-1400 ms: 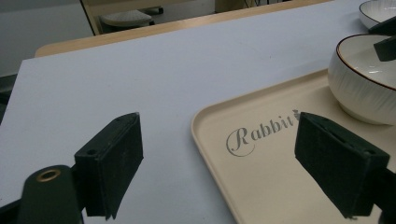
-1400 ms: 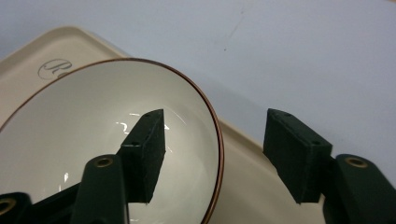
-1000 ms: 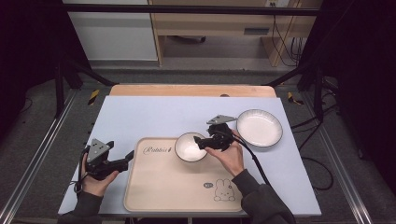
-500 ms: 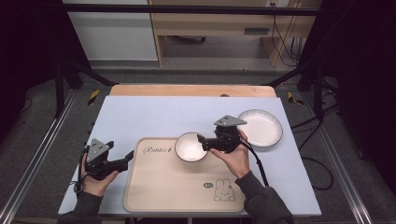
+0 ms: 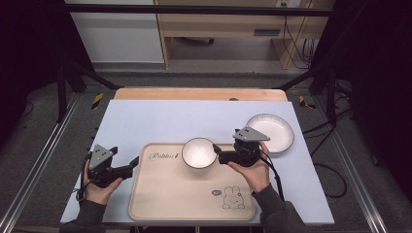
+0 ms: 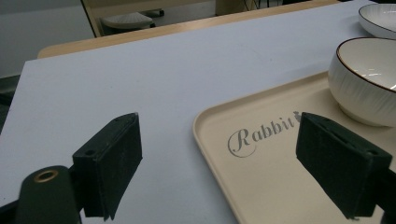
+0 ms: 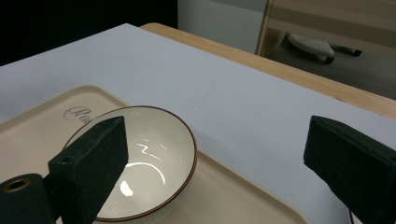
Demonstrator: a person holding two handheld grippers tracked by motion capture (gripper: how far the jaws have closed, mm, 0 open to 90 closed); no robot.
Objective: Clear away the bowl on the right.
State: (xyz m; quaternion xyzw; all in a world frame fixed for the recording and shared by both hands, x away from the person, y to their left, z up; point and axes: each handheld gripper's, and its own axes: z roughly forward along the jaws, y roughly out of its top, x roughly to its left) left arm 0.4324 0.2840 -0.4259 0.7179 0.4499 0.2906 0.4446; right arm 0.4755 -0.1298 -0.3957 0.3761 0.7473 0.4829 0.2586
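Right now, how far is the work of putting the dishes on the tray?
Done: the bowl stands on the tray, near its far edge. In hand: nothing; the right hand-held gripper is open beside the bowl, the left hand-held gripper open at the tray's edge. Left, probably: the plate, on the table.

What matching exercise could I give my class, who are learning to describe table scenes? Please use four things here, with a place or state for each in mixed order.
Things:
1. white bowl with a dark rim
2. white ribbed plate
3. beige tray printed with a rabbit
4. left gripper

Places or states:
A. jaws open, at the tray's left edge
B. on the tray's far edge
C. flat on the pale blue table cover
D. off the tray, at the table's right

Pairs: 1-B, 2-D, 3-C, 4-A
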